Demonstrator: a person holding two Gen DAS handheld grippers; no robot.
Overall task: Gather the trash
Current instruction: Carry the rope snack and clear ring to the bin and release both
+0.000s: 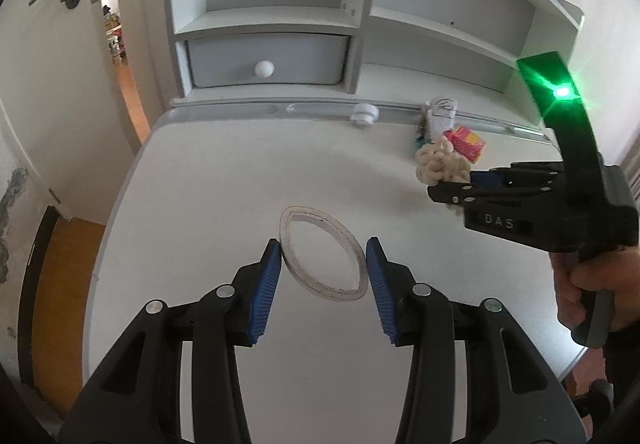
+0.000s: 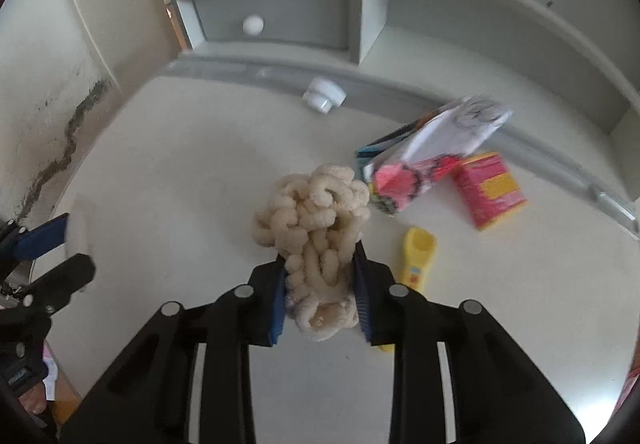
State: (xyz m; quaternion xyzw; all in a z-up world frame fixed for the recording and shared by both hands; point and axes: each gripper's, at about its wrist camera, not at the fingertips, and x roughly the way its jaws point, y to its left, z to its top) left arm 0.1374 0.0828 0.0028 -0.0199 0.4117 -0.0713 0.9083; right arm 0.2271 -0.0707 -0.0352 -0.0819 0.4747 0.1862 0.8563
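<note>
White desk (image 2: 160, 163), right tongs (image 2: 320, 292) gripping fluffy cream yarn bundle (image 2: 316, 211)

Soft daylight is filling both views, w/ no hard shadows on the desk (image 1: 200, 171). A green LED (image 1: 562, 92) is flaring w/ starburst glare in the left view. Right view is smearing w/ motion blur, esp. the red box (image 2: 490, 189) near the desk's back edge. Fisheye is bending edges, corners going black.
</note>
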